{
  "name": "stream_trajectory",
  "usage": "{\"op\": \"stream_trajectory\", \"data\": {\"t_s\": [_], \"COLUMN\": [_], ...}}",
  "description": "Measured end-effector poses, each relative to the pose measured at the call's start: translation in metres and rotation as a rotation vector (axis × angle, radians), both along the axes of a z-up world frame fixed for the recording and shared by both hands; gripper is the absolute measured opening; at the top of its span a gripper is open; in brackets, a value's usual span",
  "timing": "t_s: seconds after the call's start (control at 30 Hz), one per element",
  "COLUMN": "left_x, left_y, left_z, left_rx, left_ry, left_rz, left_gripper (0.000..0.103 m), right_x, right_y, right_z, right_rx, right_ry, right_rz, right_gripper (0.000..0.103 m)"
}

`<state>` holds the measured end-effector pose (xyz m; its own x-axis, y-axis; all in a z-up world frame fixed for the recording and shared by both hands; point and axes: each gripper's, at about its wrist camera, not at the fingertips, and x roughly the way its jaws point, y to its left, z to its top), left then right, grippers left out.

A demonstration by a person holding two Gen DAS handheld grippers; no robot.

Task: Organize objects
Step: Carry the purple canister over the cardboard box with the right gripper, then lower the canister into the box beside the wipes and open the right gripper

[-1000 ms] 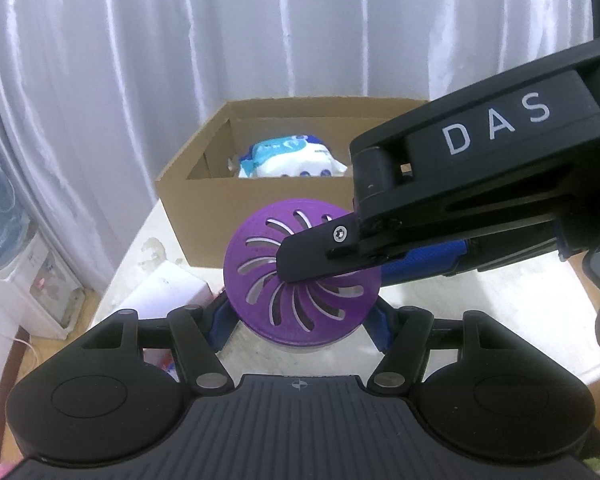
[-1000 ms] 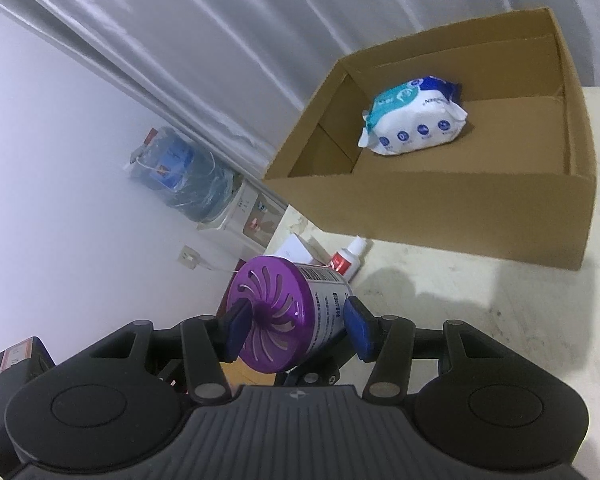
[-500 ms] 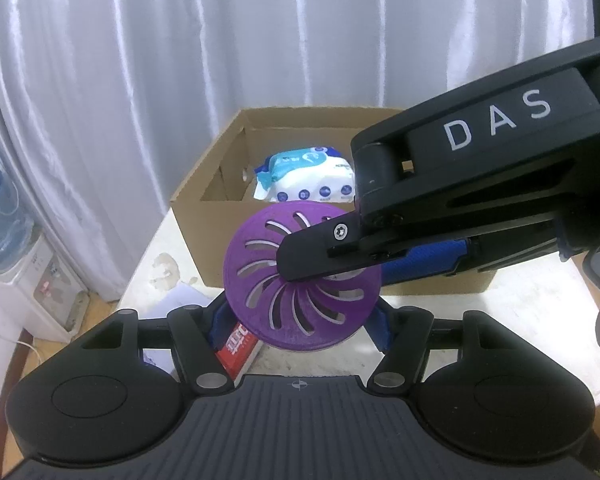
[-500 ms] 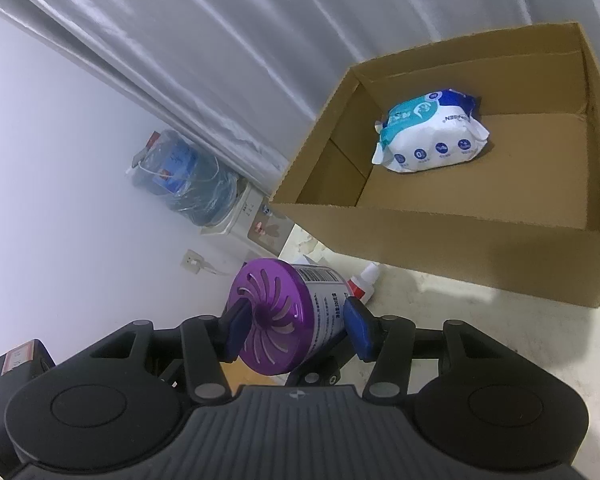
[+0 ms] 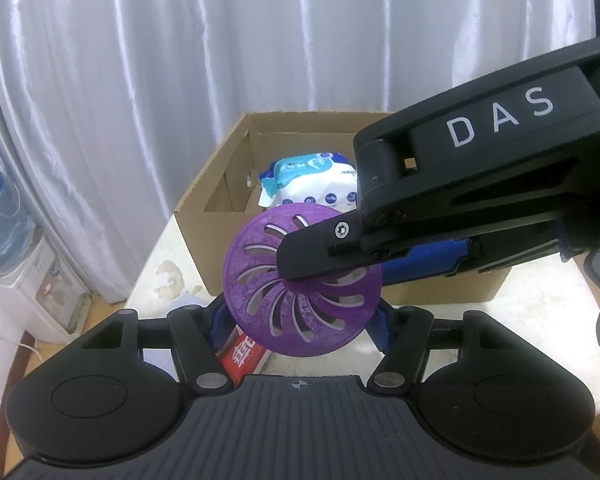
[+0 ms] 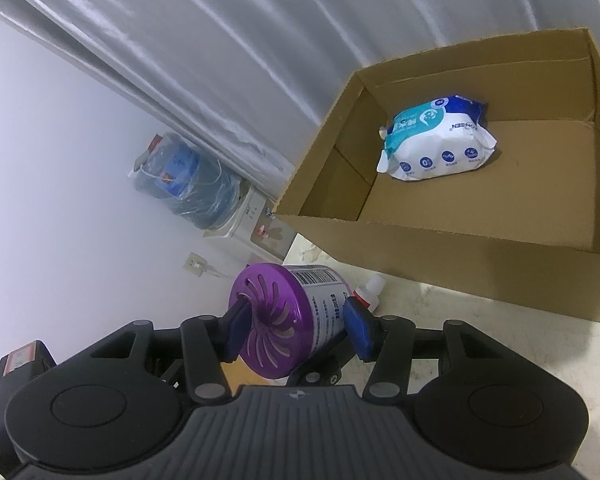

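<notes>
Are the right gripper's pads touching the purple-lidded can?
Touching. The right wrist view shows the right gripper with one blue pad on the purple-lidded can's lid face, the other at its base.

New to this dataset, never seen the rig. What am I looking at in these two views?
No robot: a person holds a two-finger gripper in each hand, each with a fisheye camera looking along its fingers. Right view: the right gripper clamps a purple-lidded can end to end. Left view: the left gripper seems to grip that can's sides; the black arm marked DAS is the right gripper. On the table: a cardboard box holding a wipes pack, and a toothpaste tube below the can.
</notes>
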<state>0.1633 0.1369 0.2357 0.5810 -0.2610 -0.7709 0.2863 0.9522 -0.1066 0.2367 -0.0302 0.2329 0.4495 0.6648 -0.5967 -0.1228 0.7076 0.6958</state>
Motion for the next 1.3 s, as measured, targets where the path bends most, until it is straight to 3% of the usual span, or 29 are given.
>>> {"op": "stream_trajectory", "data": {"t_s": [0.43, 0.6, 0.73, 0.83, 1.0, 1.2, 1.3], "left_x": [0.015, 0.047, 0.095, 0.136, 0.183, 0.204, 0.204], "left_y": [0.006, -0.002, -0.008, -0.013, -0.023, -0.03, -0.034], "left_z": [0.005, 0.02, 0.026, 0.016, -0.026, -0.066, -0.074], "left_rx": [0.008, 0.05, 0.045, 0.042, 0.053, 0.077, 0.112], "left_ry": [0.004, -0.032, -0.022, 0.043, 0.222, 0.363, 0.379], "left_rz": [-0.011, -0.05, -0.087, -0.123, -0.155, -0.175, -0.197], "left_gripper": [0.065, 0.065, 0.065, 0.065, 0.065, 0.065, 0.067], "right_x": [0.008, 0.04, 0.082, 0.115, 0.163, 0.183, 0.184], "right_y": [-0.001, -0.007, -0.013, -0.015, -0.018, -0.017, -0.017], "right_z": [0.004, 0.023, 0.037, 0.031, -0.013, -0.062, -0.075], "right_rx": [0.022, 0.018, -0.022, -0.049, -0.035, -0.002, 0.008], "right_ry": [-0.019, -0.051, -0.066, -0.035, 0.148, 0.3, 0.331], "right_rz": [-0.011, 0.004, 0.016, 0.023, 0.035, 0.048, 0.043], "right_gripper": [0.055, 0.055, 0.057, 0.059, 0.059, 0.06, 0.062]}}
